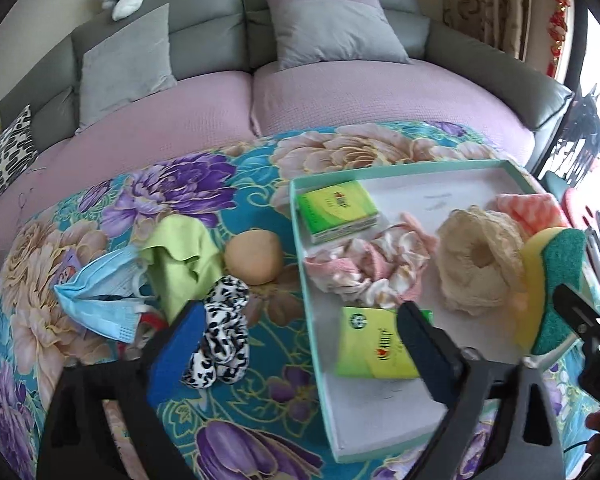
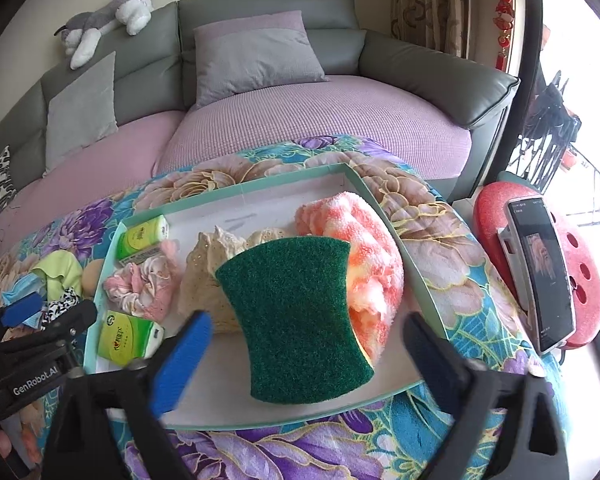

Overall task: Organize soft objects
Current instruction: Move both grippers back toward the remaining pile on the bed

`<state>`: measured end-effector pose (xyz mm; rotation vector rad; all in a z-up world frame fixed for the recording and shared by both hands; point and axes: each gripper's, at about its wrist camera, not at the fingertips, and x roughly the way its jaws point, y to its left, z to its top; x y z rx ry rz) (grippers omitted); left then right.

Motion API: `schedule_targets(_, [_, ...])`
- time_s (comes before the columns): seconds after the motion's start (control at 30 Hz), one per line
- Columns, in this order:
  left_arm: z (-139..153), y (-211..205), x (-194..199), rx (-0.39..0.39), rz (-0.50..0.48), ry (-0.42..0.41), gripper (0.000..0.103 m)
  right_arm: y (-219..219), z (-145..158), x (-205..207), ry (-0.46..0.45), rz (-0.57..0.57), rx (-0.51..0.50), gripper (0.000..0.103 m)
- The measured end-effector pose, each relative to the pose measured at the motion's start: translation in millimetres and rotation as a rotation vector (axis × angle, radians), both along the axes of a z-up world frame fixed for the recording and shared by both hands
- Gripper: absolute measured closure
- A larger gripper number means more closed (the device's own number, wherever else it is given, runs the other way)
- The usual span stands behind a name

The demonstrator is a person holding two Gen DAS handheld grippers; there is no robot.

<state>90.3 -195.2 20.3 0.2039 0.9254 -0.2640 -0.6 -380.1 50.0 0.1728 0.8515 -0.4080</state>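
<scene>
Right wrist view | right gripper [image 2: 306, 344] open, empty, sponge [image 2: 296, 316] between fingers in tray [image 2: 416, 276] at 6 o'clock | light, squashy; pinch narrow waist | left gripper [image 1: 300, 344] open, empty

You have a teal cloth [image 1: 260, 168] under everything, printed with purple and peach flowers. The tray [image 1: 320, 320] has a mint-green rim and a white floor. In it lie two lime-green tissue packs [image 1: 336, 208], a pink-and-white scrunchie [image 1: 364, 268], a cream lace piece [image 1: 476, 260], a coral-and-white towel [image 2: 364, 248] and a dark green, yellow-backed sponge [image 2: 296, 320]. Outside it: a black-and-white spotted scrunchie [image 1: 220, 332], light blue mask [image 1: 100, 296], lime cloth [image 1: 180, 256].
</scene>
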Motion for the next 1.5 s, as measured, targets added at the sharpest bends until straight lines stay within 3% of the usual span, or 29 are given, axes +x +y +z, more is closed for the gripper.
schedule_targets(0.43, [1, 30, 7, -0.023, 0.093, -0.01, 0.001, 16, -6, 9, 0.033, 0.047, -0.028, 0.0])
schedule_targets(0.6, [14, 71, 8, -0.064, 0.187, -0.042, 0.001, 33, 0, 14, -0.005, 0.091, -0.012, 0.0])
schedule_targets(0.93, [23, 161, 0, -0.069, 0.384, -0.081, 0.001, 103, 8, 34, -0.057, 0.255, 0.048, 0.0])
schedule_targets(1.27, [25, 221, -11, -0.073, 0.469, -0.096, 0.001, 173, -9, 58, -0.032, 0.386, 0.093, 0.0])
schedule_targets(1.5, [19, 245, 1, -0.136, 0.485, -0.089, 0.001, 202, -20, 76, -0.002, 0.429, 0.062, 0.0])
